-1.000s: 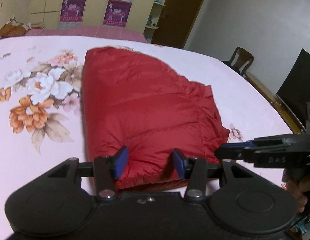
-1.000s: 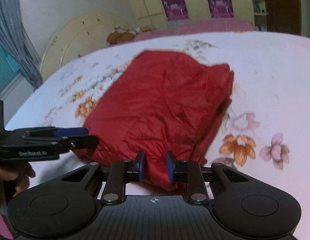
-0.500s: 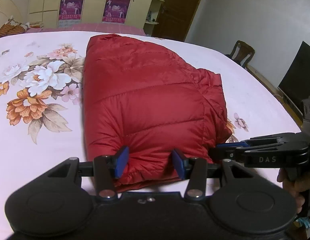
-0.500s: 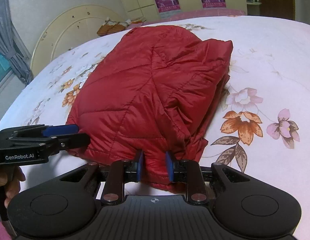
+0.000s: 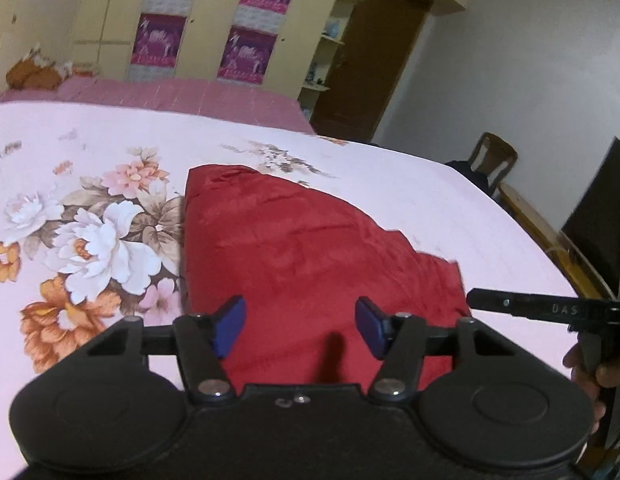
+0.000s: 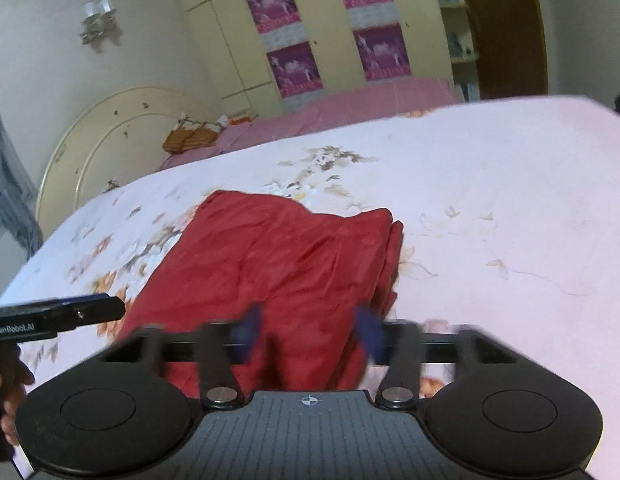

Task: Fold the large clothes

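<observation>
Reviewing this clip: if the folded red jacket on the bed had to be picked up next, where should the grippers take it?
Probably the near edge of the red jacket, approached from the camera side, low over the bedsheet. That thick folded hem faces both grippers and gives the fingers a bulge to pinch.

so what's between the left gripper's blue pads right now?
The near edge of the red jacket, seen in the left wrist view. The left gripper is opening and its pads stand clear of the fabric; the jacket lies on the floral bedsheet.
</observation>
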### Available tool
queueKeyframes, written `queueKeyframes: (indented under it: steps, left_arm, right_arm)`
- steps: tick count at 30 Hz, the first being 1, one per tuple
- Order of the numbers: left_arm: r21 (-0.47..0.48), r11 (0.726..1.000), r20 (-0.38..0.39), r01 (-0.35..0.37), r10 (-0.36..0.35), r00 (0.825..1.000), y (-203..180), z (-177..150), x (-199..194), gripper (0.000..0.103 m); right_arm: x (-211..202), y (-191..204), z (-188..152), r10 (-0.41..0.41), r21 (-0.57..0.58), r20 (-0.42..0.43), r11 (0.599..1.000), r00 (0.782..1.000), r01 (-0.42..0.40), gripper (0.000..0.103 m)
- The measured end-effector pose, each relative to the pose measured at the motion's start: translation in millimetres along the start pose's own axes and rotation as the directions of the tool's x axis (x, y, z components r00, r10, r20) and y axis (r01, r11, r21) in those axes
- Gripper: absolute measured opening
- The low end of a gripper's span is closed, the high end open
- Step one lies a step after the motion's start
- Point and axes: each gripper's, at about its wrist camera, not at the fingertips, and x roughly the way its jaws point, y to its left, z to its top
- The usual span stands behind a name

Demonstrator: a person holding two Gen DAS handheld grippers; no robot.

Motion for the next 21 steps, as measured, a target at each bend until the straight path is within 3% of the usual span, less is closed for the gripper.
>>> queueKeyframes:
  steps: [1, 2, 6, 13, 14, 15, 16, 17, 19, 21]
  left_arm:
    - [-0.017, 1.000, -0.015, -0.003, 0.003, 1.000, 3.8, 2.0, 8.5, 0.057]
    - [-0.028, 1.000, -0.032, 0.000, -0.001, 0.999, 8.0, 2.1, 14.3, 0.056]
    - [-0.022, 1.000, -0.076, -0.021, 0.019, 0.997, 13.7, -3.0, 34.0, 0.058]
    - [0.003, 0.999, -0.096, -0.046, 0.046, 0.994, 14.2, 0.5, 32.5, 0.060]
    - [-0.003, 0.998, -0.092, -0.055, 0.055, 0.994, 14.0, 2.8, 26.1, 0.068]
    - [-0.001, 0.998, -0.076, -0.060, 0.060, 0.995, 14.4, 4.3, 21.5, 0.087]
    - [0.005, 0.998, -0.050, -0.059, 0.059, 0.997, 15.4, 3.8, 14.1, 0.095]
    - [0.003, 0.998, -0.041, -0.056, 0.056, 0.998, 18.8, 3.4, 10.9, 0.099]
    - [-0.039, 0.998, -0.065, -0.045, 0.042, 0.997, 28.9, 3.8, 14.0, 0.099]
    - [-0.100, 0.995, -0.086, -0.017, 0.009, 0.996, 40.0, 3.7, 20.1, 0.092]
  right_arm:
    - [7.3, -4.1, 3.8, -0.004, 0.017, -0.006, 1.000, 1.000, 0.004, 0.032]
    - [14.0, -6.3, 5.6, -0.012, 0.027, -0.013, 1.000, 1.000, 0.012, 0.023]
    - [45.9, -15.6, 0.8, -0.046, 0.043, -0.084, 0.998, 0.995, 0.050, 0.006]
    - [50.5, -36.9, -5.9, -0.021, 0.090, -0.111, 0.995, 0.994, 0.031, 0.005]
    - [44.0, -39.8, -2.7, -0.008, 0.109, -0.098, 0.994, 0.995, 0.018, 0.005]
    - [36.7, -43.1, 0.0, 0.008, 0.133, -0.080, 0.991, 0.997, 0.002, 0.007]
    - [29.2, -47.0, 1.5, 0.022, 0.154, -0.059, 0.988, 0.998, -0.013, 0.030]
    - [24.6, -51.2, 2.5, 0.025, 0.172, -0.036, 0.985, 0.999, -0.019, 0.062]
    - [24.6, -56.7, 4.9, 0.029, 0.198, -0.024, 0.980, 0.999, -0.023, 0.066]
    - [31.5, -62.9, 6.7, 0.053, 0.240, -0.056, 0.970, 0.997, -0.038, 0.066]
